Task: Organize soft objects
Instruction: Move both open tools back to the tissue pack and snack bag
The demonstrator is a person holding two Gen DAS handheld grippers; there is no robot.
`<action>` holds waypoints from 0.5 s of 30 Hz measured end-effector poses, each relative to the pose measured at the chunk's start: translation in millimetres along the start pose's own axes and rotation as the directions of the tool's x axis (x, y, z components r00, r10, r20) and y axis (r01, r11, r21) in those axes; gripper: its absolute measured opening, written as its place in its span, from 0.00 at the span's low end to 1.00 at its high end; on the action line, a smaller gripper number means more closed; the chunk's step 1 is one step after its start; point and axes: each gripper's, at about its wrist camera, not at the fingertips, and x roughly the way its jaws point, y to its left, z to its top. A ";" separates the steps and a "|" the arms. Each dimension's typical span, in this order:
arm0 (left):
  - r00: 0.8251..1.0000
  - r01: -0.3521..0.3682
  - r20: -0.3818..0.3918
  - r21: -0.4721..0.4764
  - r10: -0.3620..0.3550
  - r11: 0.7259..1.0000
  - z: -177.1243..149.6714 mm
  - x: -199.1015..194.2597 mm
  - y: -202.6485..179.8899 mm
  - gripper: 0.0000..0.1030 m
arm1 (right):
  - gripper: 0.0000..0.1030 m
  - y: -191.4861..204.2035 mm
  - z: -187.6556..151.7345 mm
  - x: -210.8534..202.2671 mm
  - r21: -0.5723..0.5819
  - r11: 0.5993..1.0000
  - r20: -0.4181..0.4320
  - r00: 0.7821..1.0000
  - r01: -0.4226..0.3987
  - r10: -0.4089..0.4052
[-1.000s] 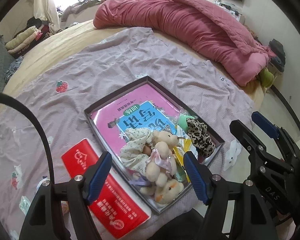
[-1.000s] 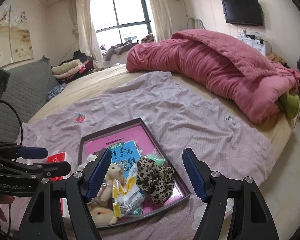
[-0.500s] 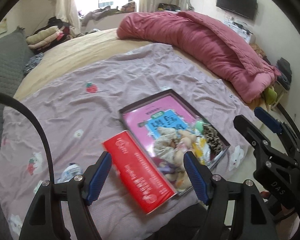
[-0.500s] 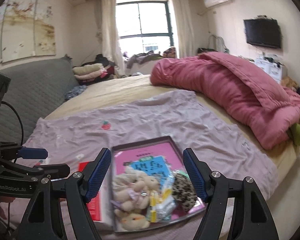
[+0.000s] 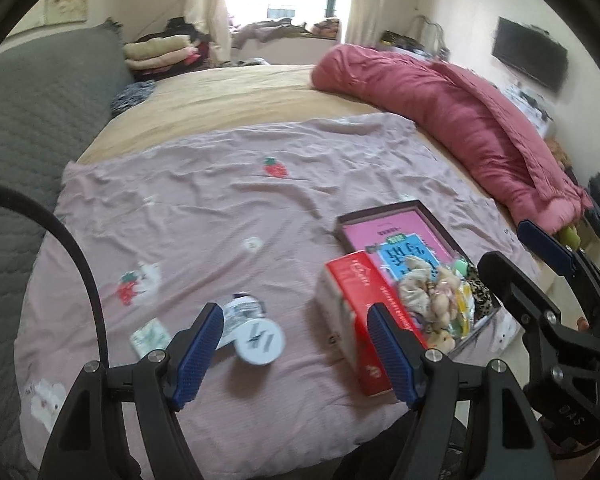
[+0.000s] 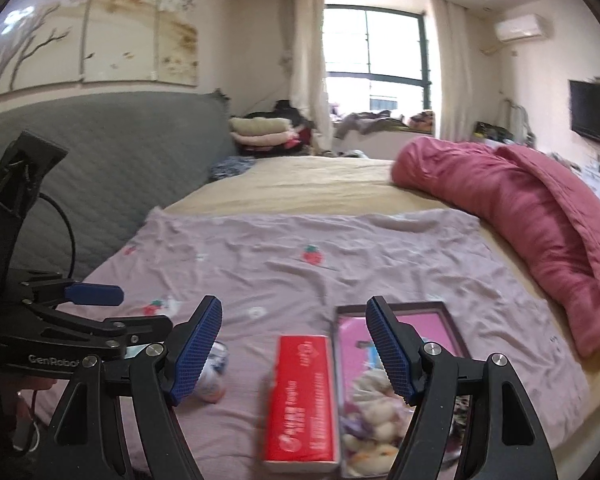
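A shallow dark tray (image 5: pixel 380 213) lies on the lilac sheet and holds a pink book, beige plush toys (image 5: pixel 428 296) and a leopard-print scrunchie (image 5: pixel 482 294). A red box (image 5: pixel 360 304) lies against its left side. My left gripper (image 5: pixel 296 334) hovers open over the sheet left of the tray, with nothing between its fingers. Just beyond its pads lie a white round jar (image 5: pixel 258 338) and a small packet (image 5: pixel 150 336). In the right wrist view, my right gripper (image 6: pixel 294 342) is open and empty above the red box (image 6: pixel 304 396), the tray (image 6: pixel 392 307) and the plush toys (image 6: pixel 374 404).
A rolled pink quilt (image 5: pixel 460 120) runs along the far right of the bed. A grey padded headboard (image 6: pixel 112 168) stands at the left. Folded clothes (image 6: pixel 260 132) pile up by the window. The bed's near edge is right below the tray. A strawberry-print sheet (image 5: pixel 220 208) covers the mattress.
Both grippers have drawn back and risen away from the tray and swung left. The tray has slid to the lower right of both views. The jar and packet have come into sight.
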 end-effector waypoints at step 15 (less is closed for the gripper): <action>0.994 -0.105 -0.017 -0.198 0.103 0.975 -51.8 -23.6 111.5 0.72 | 0.74 70.6 0.3 19.7 -0.091 0.980 -0.084 0.982 -0.178 0.171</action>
